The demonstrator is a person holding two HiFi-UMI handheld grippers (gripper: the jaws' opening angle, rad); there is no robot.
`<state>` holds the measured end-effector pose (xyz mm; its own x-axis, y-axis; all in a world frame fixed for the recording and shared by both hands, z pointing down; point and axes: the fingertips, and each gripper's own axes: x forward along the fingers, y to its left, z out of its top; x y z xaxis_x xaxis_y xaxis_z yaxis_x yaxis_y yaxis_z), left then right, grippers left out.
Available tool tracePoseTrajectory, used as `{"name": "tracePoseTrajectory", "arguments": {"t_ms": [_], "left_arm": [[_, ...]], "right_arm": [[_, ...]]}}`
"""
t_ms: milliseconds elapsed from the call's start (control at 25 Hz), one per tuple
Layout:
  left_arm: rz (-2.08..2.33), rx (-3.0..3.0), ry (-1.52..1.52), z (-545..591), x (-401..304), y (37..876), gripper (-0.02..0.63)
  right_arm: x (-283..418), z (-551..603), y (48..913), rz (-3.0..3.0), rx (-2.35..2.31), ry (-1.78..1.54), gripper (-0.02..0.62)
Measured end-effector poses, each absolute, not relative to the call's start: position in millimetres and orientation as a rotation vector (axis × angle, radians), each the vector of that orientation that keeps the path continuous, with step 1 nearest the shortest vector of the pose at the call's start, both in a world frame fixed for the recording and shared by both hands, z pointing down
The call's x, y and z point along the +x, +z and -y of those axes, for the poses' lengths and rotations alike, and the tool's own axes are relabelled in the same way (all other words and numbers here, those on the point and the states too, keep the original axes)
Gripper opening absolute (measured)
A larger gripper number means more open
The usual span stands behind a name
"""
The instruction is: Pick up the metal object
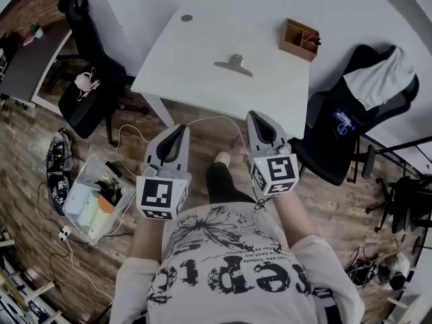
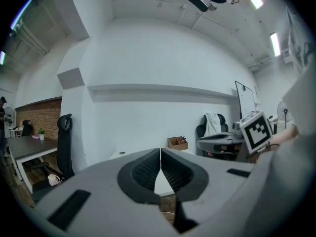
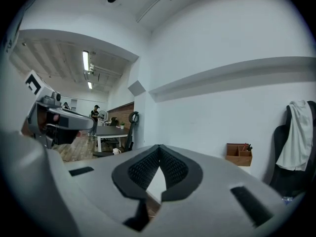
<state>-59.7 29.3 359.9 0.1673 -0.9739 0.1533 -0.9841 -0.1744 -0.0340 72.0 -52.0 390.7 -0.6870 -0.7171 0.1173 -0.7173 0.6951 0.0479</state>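
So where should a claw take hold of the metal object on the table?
Likely across its narrow tab, from above: the metal object lies flat on the white table, its wide bar low against the surface. Finer detail is too small to tell.

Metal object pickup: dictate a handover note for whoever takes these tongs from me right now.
Left tongs: shut, empty, held near the table's front edge.
Right tongs: shut, empty, also near the front edge.
Metal object: lying on the white table, around its middle, untouched. A wooden organiser sits towards the far right.
Done: nothing yet.
Left: reach over the table, open one pair of tongs, close on the object, lift.
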Motion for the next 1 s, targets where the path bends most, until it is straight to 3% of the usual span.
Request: {"name": "tracePoseTrajectory", "arguments": {"t_ms": [560, 1000], "left_arm": [[1.941, 2.370, 0.266, 196.4, -98.9, 360.5, 0.011], [1.739, 2.532, 0.265, 286.5, -109.2, 385.3, 0.011]], "right_arm": [[38.0, 274.6, 403.1, 2.732, 1.225, 0.062, -0.011], [29.7, 327.6, 450.0, 2.539, 1.312, 0.253, -0.011]]}}
